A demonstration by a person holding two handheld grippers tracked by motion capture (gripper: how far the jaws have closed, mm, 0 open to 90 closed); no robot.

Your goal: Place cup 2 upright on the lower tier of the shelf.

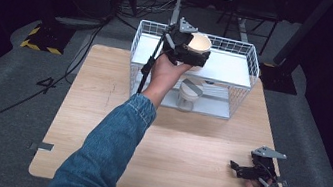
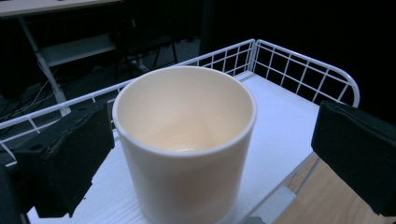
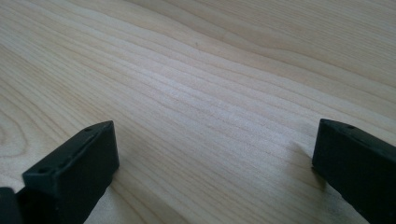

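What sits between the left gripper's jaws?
In the left gripper view, the cream cup stands on the rack's top shelf between the open left gripper.

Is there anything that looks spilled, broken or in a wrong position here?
Nothing stands out. The cream cup stands upright and empty on the top shelf of the white wire rack, between the open jaws of the left hand-held gripper. A second cup stands on the lower shelf.

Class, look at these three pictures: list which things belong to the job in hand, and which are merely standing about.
In the job:
- cream cup, upright on the top shelf
- white wire rack
- left gripper, jaws open either side of the cup

Standing about:
- second cup on the lower shelf
- right gripper, open, low over the wooden table
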